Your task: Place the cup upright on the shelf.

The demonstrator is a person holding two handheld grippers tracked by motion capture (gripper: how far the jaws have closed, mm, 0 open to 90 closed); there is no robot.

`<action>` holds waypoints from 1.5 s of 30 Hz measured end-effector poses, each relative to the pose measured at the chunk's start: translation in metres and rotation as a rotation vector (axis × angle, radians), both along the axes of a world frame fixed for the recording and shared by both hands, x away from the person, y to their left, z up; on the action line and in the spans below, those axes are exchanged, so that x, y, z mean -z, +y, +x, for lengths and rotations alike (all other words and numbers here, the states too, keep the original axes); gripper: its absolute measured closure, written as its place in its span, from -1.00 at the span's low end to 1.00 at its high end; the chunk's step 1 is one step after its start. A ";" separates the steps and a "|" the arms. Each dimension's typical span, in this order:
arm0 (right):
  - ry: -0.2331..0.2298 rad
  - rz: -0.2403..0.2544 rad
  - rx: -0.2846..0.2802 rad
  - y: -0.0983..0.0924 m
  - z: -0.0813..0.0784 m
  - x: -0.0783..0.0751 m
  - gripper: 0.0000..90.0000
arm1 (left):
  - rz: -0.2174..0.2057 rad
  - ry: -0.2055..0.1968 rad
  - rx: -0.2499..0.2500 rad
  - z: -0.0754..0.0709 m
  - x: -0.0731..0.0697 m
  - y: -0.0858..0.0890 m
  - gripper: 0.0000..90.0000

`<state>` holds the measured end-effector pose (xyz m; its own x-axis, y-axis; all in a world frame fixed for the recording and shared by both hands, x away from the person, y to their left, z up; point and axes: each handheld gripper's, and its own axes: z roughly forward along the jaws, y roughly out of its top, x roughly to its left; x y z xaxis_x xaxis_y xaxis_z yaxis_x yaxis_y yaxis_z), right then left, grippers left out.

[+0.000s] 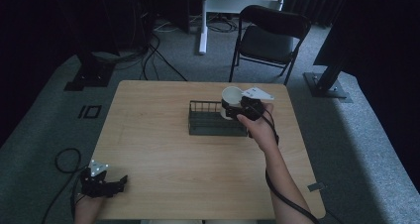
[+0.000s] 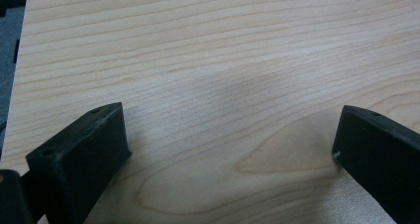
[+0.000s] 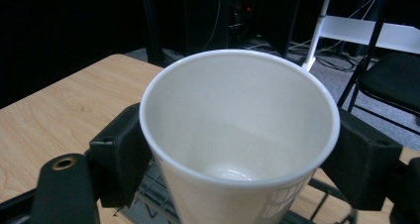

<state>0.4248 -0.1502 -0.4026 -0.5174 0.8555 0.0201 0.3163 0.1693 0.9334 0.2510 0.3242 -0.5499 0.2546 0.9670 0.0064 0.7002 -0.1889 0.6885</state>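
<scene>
Your left hand-held gripper [image 1: 120,182] sits at the near left corner of the surface [image 1: 163,149], well apart from the work, and in the left gripper view its jaws stand wide apart over bare wood grain with nothing between them; it reads as parked, kept low and out of the way so the other hand has free room. Moving right, the dark wire rack [image 1: 210,121] lies a little right of the middle of the surface, toward the far side, with its long side facing you, which leaves its top open to an approach from above. Just at the rack's right end is the white paper cup [image 1: 231,101], upright with its mouth up, and your right hand-held gripper [image 1: 242,108] is clamped on it from the right. In the right gripper view the cup [image 3: 237,135] is squeezed between the two black jaws just below its rim, one jaw on each side wall, and the inside looks empty; wire bars of the rack [image 3: 148,194] show beneath it. Holding it high on the wall probably keeps the base free to go down among the wires, though whether it rests on them I cannot tell.
</scene>
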 end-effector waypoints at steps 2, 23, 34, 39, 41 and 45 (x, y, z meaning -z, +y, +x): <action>0.004 -0.013 -0.003 0.004 0.003 0.001 -0.56 | 0.000 0.000 0.000 0.000 0.000 0.000 -0.98; 0.079 -0.053 -0.028 0.036 0.025 0.032 -0.57 | 0.000 0.000 0.000 0.000 0.000 0.000 -0.98; 0.094 -0.060 -0.019 0.039 0.031 0.042 -0.57 | 0.000 0.000 0.000 0.000 0.000 0.000 -0.98; 0.107 -0.058 -0.021 0.040 0.032 0.047 -0.57 | 0.000 0.000 0.000 0.000 0.000 0.000 -0.98; 0.109 -0.063 -0.021 0.040 0.032 0.049 -0.57 | 0.000 0.000 0.000 0.000 0.000 0.000 -0.98; 0.113 -0.058 -0.018 0.040 0.033 0.054 -0.57 | 0.000 0.000 0.000 0.000 0.000 0.000 -0.98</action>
